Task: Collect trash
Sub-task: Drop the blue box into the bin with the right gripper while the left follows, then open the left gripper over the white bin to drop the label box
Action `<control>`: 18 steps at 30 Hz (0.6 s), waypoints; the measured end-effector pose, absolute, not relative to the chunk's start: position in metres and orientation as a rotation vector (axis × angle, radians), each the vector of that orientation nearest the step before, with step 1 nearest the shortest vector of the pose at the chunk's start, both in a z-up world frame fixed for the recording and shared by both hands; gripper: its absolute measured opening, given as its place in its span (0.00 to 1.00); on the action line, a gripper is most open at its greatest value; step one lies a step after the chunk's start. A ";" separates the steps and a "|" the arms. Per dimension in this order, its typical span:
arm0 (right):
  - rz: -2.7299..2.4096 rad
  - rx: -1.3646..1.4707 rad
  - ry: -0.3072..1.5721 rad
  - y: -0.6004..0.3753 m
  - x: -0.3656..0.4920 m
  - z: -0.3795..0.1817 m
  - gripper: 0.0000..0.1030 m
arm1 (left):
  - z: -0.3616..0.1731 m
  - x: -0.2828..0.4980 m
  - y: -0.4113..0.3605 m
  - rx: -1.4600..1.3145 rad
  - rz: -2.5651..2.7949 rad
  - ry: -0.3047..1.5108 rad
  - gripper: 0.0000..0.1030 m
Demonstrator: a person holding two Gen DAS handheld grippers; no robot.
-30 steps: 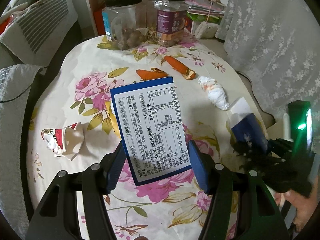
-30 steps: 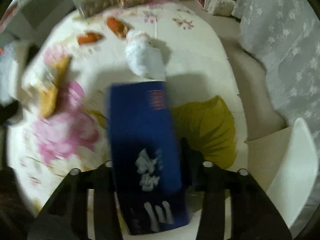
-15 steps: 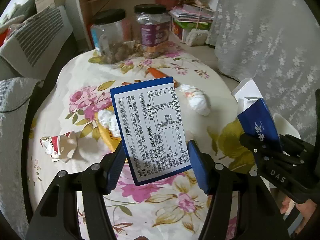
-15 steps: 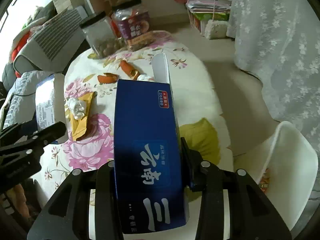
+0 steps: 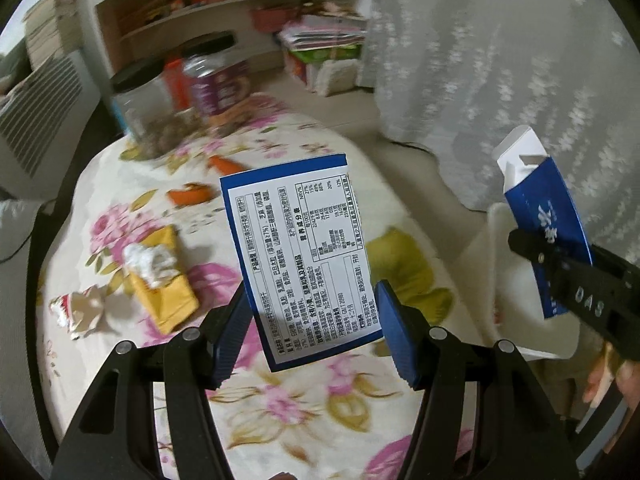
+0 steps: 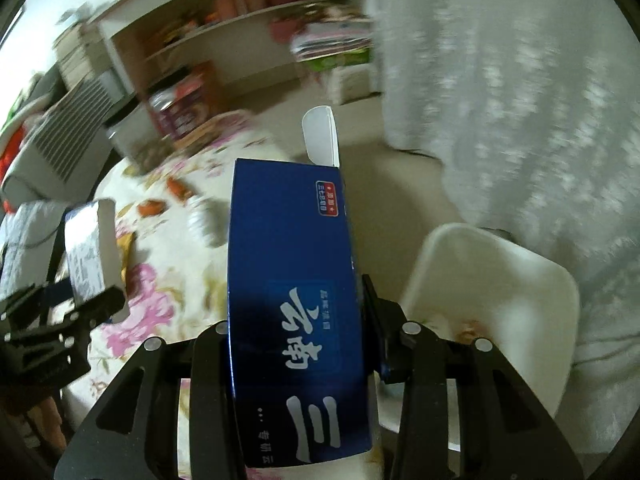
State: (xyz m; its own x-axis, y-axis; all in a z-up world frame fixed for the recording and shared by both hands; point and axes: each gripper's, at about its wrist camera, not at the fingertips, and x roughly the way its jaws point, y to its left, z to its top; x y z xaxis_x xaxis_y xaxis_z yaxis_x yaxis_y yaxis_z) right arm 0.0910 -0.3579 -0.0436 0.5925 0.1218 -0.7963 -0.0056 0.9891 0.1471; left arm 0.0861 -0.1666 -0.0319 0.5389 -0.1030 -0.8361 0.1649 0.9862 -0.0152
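1. Since a second ago both grippers have lifted away from the floral table (image 5: 328, 420); more of the floor and the white bin (image 6: 492, 280) beside the table now shows, and the shelves behind have come into view.
2. The left gripper (image 5: 316, 336) is clamped on a white-faced box (image 5: 304, 256) with a blue border, its blue pads (image 5: 394, 340) pressing both long edges. The panel is dense Chinese print with a nutrition table; percentages such as 27% and 20% can be made out.
3. The right gripper (image 6: 304, 336) grips a dark blue carton (image 6: 292, 292) held upright above the table edge, beside the bin. It carries large white characters "云南" and "三", a small red-and-blue badge, and an open white flap on top.
4. In the left view, "DAS" is moulded on the right gripper's finger.
5. On the table lie a yellow wrapper (image 5: 164, 284) with a crumpled tissue (image 5: 150, 260) on it, a red-and-white wrapper (image 5: 78, 308), orange peels (image 5: 188, 196) and two black-lidded jars (image 5: 140, 104).
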 end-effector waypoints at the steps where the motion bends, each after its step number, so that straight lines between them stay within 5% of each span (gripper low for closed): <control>1: 0.045 0.146 0.925 -0.369 0.089 -0.042 0.37 | -0.031 0.084 -0.177 0.078 -0.179 0.983 0.59; 9: -0.159 0.243 0.892 -0.452 0.075 -0.037 0.40 | -0.025 0.076 -0.262 0.117 -0.331 0.964 0.59; 12: -0.248 0.289 0.866 -0.480 0.068 -0.034 0.78 | -0.022 0.074 -0.295 0.136 -0.388 0.950 0.59; 18: -0.450 0.343 0.790 -0.537 0.048 -0.028 0.93 | -0.030 0.071 -0.357 0.133 -0.530 0.988 0.64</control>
State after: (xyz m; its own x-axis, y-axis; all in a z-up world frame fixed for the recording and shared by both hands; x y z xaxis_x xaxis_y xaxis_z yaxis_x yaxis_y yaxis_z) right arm 0.0481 -0.5372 -0.0277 0.6181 -0.2571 -0.7429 0.5075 0.8522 0.1274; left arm 0.0711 -0.3565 -0.0295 0.4351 -0.3658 -0.8228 0.4836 0.8657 -0.1292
